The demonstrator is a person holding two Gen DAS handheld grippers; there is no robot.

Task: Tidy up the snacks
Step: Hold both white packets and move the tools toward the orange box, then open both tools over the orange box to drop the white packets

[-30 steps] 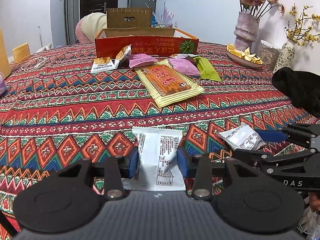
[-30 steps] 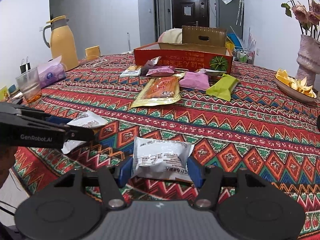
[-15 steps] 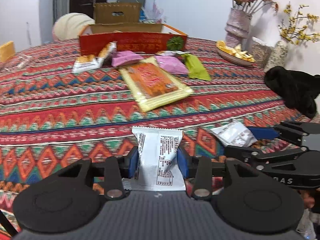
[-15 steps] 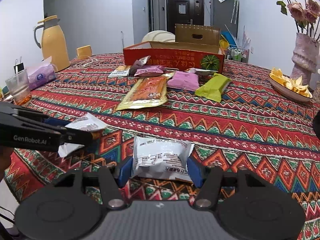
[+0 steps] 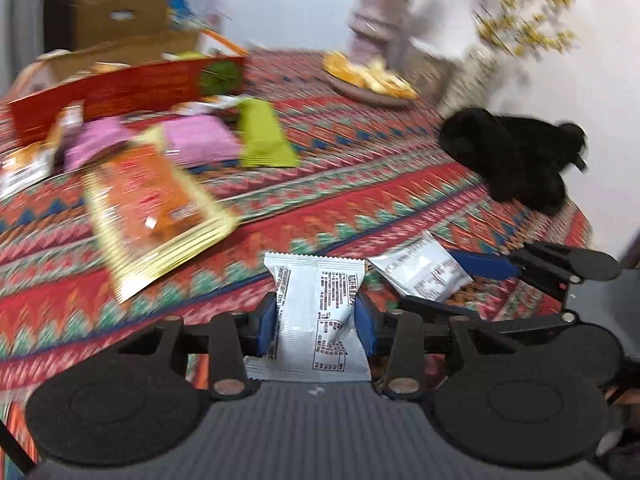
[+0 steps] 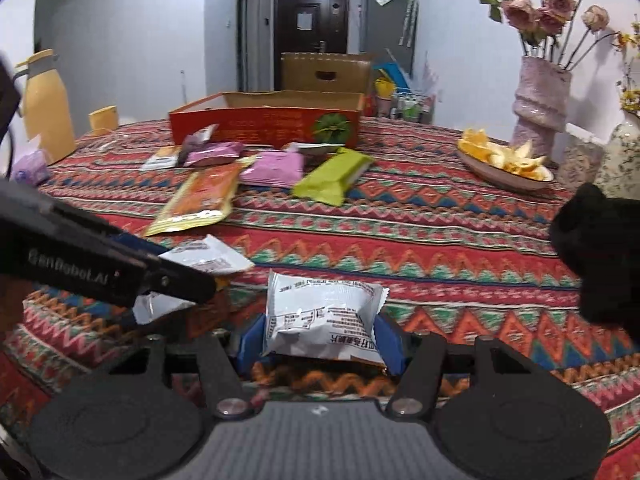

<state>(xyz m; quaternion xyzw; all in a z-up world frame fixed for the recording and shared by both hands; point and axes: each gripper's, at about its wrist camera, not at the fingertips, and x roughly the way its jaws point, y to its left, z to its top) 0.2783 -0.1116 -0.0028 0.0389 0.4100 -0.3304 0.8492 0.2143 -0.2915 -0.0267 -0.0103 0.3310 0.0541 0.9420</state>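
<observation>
My left gripper (image 5: pixel 316 324) is shut on a white snack packet (image 5: pixel 316 320), held above the patterned tablecloth (image 5: pixel 360 208). My right gripper (image 6: pixel 320 338) is shut on a second white snack packet (image 6: pixel 322 316). Each gripper shows in the other's view, the right one (image 5: pixel 460 276) with its packet (image 5: pixel 420 270) and the left one (image 6: pixel 176 276) with its packet (image 6: pixel 204 258). Farther back lie an orange-and-gold packet (image 6: pixel 200 198), pink packets (image 6: pixel 274 168), a green packet (image 6: pixel 330 174) and an open red cardboard box (image 6: pixel 268 120).
A black fuzzy item (image 5: pixel 516 160) lies at the table's right edge. A dish of orange peels (image 6: pixel 504 162), a flower vase (image 6: pixel 540 100) and a second vase (image 6: pixel 620 156) stand at the back right. A yellow thermos (image 6: pixel 46 104), yellow cup (image 6: pixel 104 120) and tissue pack (image 6: pixel 32 162) sit at left.
Both grippers have lifted and swung to the right with their packets. The left wrist view is blurred by motion and now tilts. The packets stay gripped.
</observation>
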